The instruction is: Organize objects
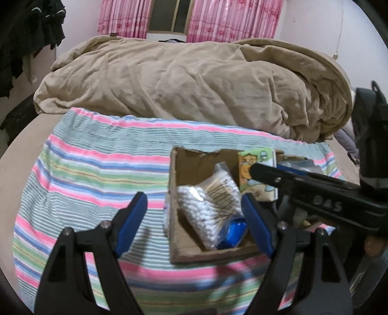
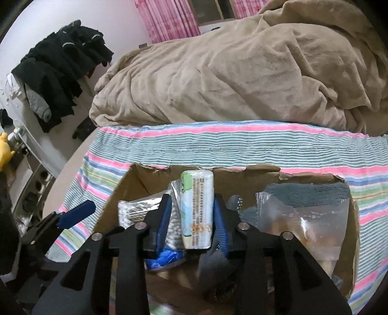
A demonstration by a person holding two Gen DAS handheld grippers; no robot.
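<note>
A torn cardboard box (image 1: pixel 173 174) sits on a striped cloth (image 1: pixel 92 169) on the bed. It holds a bag of cotton swabs (image 1: pixel 208 206) and a blue item (image 1: pixel 234 229). My right gripper (image 2: pixel 192 218) is shut on a tissue pack (image 2: pixel 197 210) and holds it upright inside the box (image 2: pixel 135 179); the pack also shows in the left wrist view (image 1: pixel 257 169). My left gripper (image 1: pixel 194 223) is open and empty, its fingers straddling the box's left wall. One blue left fingertip (image 2: pixel 77 213) shows at the left of the right wrist view.
A clear plastic bag (image 2: pixel 303 218) and grey cloth (image 2: pixel 308 191) lie in the box's right side. A rumpled tan blanket (image 1: pixel 181 80) lies behind the cloth. Dark clothes (image 2: pixel 60 65) hang at left. Pink curtains (image 1: pixel 230 19) cover the back wall.
</note>
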